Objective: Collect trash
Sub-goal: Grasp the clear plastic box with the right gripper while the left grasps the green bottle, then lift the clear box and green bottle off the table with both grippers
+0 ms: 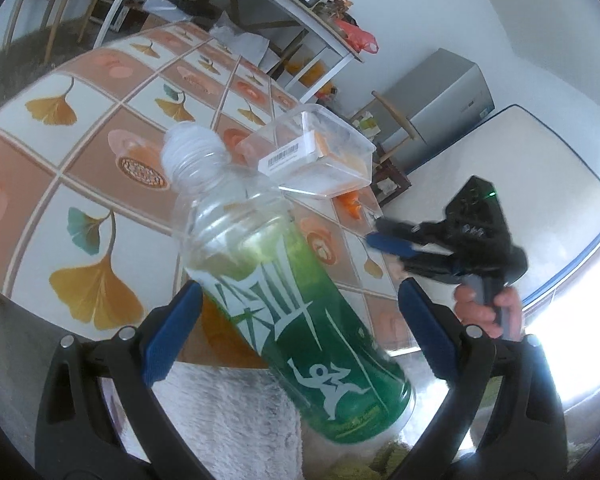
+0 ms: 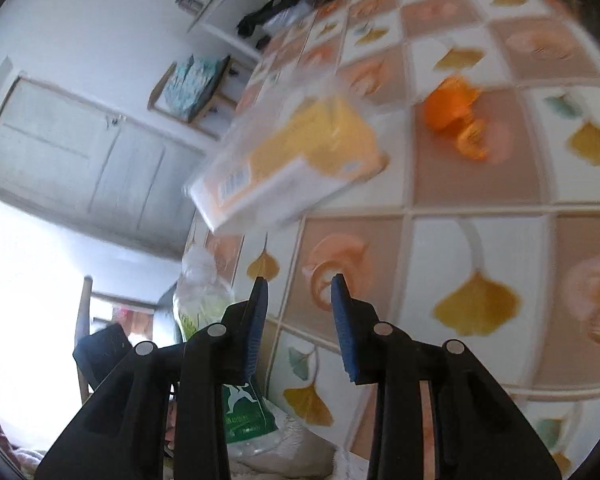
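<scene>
A clear plastic bottle (image 1: pixel 260 248) with a green label and white cap lies slanted between the fingers of my left gripper (image 1: pixel 296 332). The jaws stand wide and open, and both blue pads are clear of the bottle's sides. The bottle (image 2: pixel 204 296) also shows at the table's edge in the right wrist view. A clear plastic box (image 1: pixel 316 152) with an orange and white packet inside sits near the table's edge. Beside the box is orange scrap (image 2: pixel 456 120). My right gripper (image 2: pixel 300 300), held by a hand (image 1: pixel 484 308), has narrow jaws with nothing between them, short of the box (image 2: pixel 292 160).
The table (image 1: pixel 80 160) has a tiled leaf-pattern cloth. A fluffy grey cushion (image 1: pixel 228 420) lies below the bottle. A metal shelf rack (image 1: pixel 260 8), a grey cabinet (image 1: pixel 440 112) and a white board (image 1: pixel 500 200) stand beyond the table. A door (image 2: pixel 80 160) is on the left.
</scene>
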`<control>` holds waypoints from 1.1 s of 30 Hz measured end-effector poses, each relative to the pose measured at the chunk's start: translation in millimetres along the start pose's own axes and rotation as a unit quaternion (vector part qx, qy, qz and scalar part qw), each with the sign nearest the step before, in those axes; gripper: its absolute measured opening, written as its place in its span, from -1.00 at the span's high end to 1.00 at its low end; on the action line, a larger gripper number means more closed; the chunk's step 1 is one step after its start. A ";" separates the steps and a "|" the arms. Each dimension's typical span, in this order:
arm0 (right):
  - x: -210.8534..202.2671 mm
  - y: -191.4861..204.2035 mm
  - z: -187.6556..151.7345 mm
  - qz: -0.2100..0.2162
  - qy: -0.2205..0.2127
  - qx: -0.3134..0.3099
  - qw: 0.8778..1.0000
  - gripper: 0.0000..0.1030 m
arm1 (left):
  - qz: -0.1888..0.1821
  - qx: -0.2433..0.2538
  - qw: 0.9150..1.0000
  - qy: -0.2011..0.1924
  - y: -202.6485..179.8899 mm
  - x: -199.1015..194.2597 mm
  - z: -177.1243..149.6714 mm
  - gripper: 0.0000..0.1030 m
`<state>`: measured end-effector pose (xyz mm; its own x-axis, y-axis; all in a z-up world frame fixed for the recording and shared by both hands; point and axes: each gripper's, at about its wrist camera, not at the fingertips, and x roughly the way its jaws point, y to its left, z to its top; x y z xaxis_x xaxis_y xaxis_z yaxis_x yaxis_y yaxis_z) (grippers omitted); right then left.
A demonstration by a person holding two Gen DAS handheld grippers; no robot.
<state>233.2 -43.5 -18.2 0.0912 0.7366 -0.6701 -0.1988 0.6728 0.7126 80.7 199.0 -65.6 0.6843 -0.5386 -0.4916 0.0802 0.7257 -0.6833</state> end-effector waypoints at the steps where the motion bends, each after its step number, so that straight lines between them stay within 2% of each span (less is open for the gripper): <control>1: 3.7 -1.3 -2.6 0.007 0.010 -0.001 1.000 0.37 | -0.002 -0.004 1.000 0.000 1.1 -0.1 0.9 -0.83; 4: 21.2 1.8 -13.8 0.037 0.042 -0.003 0.998 0.37 | -0.005 -0.017 1.000 0.001 5.2 1.0 3.1 -0.83; 8: 42.6 1.7 -30.3 0.073 0.084 0.014 0.994 0.37 | -0.001 -0.028 0.999 0.028 6.7 8.8 3.2 -0.83; 10: 45.5 1.4 -34.2 0.078 0.089 0.019 0.993 0.37 | 0.001 -0.029 0.999 0.042 5.1 12.8 2.9 -0.83; 13: 26.7 6.7 -26.9 0.042 0.051 0.001 0.998 0.37 | 0.021 -0.029 0.997 0.065 2.8 19.1 2.7 -0.83; 16: -3.9 28.5 -10.2 0.003 -0.005 -0.054 0.999 0.37 | 0.051 -0.009 0.996 0.072 -5.2 25.9 3.9 -0.83; 18: -23.3 56.0 4.7 -0.035 -0.049 -0.111 0.992 0.30 | 0.078 0.013 0.994 0.076 -11.5 30.8 3.9 -0.83; 20: -32.9 76.8 18.7 -0.060 -0.080 -0.151 0.983 0.16 | 0.099 0.026 0.991 0.080 -17.2 36.4 3.6 -0.83; 23: -30.6 103.4 48.5 -0.086 -0.113 -0.194 0.971 0.14 | 0.115 0.027 0.990 0.083 -18.9 39.5 4.2 -0.76; 26: -8.6 109.5 79.8 -0.121 -0.112 -0.207 0.964 0.14 | 0.122 0.020 0.989 0.081 -15.7 38.8 6.0 -0.50; 29: 16.3 95.7 98.4 -0.149 -0.079 -0.195 0.966 0.14 | 0.116 0.011 0.990 0.079 -10.3 35.8 7.0 -0.44; 31: 14.7 98.7 92.6 -0.153 -0.088 -0.204 0.963 0.18 | 0.112 0.008 0.991 0.077 -7.8 32.9 6.1 -0.40; 33: 7.3 100.2 77.2 -0.131 -0.073 -0.207 0.967 0.18 | 0.109 0.002 0.991 0.076 -4.5 30.8 6.6 -0.33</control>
<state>289.2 34.6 64.4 0.3222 0.5671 -0.7580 -0.5207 0.7749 0.3584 106.2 181.9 -74.2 0.5693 -0.4261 -0.7031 -0.0543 0.8338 -0.5493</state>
